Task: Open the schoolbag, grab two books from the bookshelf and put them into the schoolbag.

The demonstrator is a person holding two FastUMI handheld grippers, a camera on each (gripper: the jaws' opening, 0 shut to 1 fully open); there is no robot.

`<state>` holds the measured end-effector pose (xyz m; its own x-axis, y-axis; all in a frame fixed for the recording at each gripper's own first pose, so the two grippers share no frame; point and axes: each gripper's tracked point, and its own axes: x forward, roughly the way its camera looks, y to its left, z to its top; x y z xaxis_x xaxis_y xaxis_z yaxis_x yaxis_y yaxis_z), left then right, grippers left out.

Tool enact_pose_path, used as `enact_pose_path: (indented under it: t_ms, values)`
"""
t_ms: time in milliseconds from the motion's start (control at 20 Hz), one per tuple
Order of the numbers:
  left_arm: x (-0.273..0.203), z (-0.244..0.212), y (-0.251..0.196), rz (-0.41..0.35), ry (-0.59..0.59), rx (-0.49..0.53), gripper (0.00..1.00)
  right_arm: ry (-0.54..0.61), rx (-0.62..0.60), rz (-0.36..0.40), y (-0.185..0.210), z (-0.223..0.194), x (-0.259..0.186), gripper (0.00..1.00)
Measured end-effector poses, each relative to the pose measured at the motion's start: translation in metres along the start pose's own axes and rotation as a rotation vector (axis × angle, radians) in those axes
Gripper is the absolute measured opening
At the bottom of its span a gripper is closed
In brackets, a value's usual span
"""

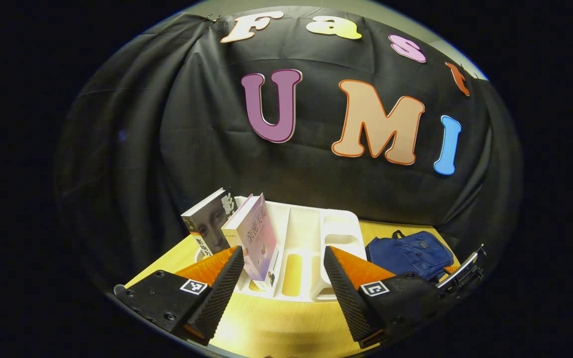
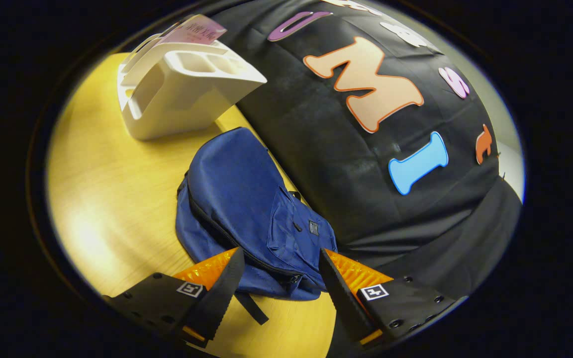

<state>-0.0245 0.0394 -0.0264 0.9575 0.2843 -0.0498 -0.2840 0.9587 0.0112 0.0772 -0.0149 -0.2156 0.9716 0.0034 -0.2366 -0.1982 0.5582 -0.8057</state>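
While neither tool grips anything, both stand ready. The left gripper has its fingers spread wide with nothing between them, aimed at the white bookshelf just beyond its tips at twelve o'clock. The right gripper is likewise spread and empty, its fingers straddling the near end of the blue schoolbag, where the dark zip line ends close to the tips; contact cannot be confirmed.

In the left gripper view, two books stand tilted in the shelf's compartments at ten to eleven o'clock: a grey book with a portrait on its cover, and a pink book leaning just beside it. Their upright stance leaves spines and top edges exposed, which I judge convenient for a pinch from above. The schoolbag lies flat on the yellow table at three o'clock, near the shelf, and the other gripper shows at its far side.

In the right gripper view the shelf sits at eleven o'clock, well apart from the fingers. The bag appears zipped, so opening seems the step in hand; the right tool's place at the zip end suits that.

Both covers carry printed characters, too small to read reliably. A small patch on the bag's pocket is illegible. Square coded markers sit on each tool's fingers.
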Motion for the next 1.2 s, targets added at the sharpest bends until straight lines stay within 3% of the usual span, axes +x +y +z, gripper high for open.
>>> enact_pose_path:
  t_ms: [100,300,350,600,800,1000,1200]
  values:
    - [0.000,-0.002,0.003,0.009,0.006,0.001,0.92,0.007,-0.037,0.013,0.006,-0.004,0.007,0.97]
    - [0.002,-0.003,0.008,0.024,0.018,-0.004,0.95,0.005,-0.120,0.023,0.016,-0.008,0.016,0.98]
    - [0.001,-0.005,0.010,0.028,0.022,-0.005,0.95,0.001,-0.142,0.025,0.017,-0.008,0.020,0.92]
    - [0.002,-0.007,0.014,0.042,0.031,-0.014,0.95,0.010,-0.200,0.030,0.025,-0.007,0.041,0.88]
    - [0.002,-0.008,0.017,0.049,0.038,-0.021,0.95,-0.012,-0.236,0.016,0.023,0.005,0.058,0.73]
    - [0.001,-0.010,0.021,0.055,0.040,-0.027,0.92,-0.013,-0.203,0.020,0.026,0.012,0.071,0.54]
    - [0.005,-0.012,0.025,0.065,0.055,-0.026,0.95,0.006,-0.185,0.004,0.029,0.014,0.080,0.36]
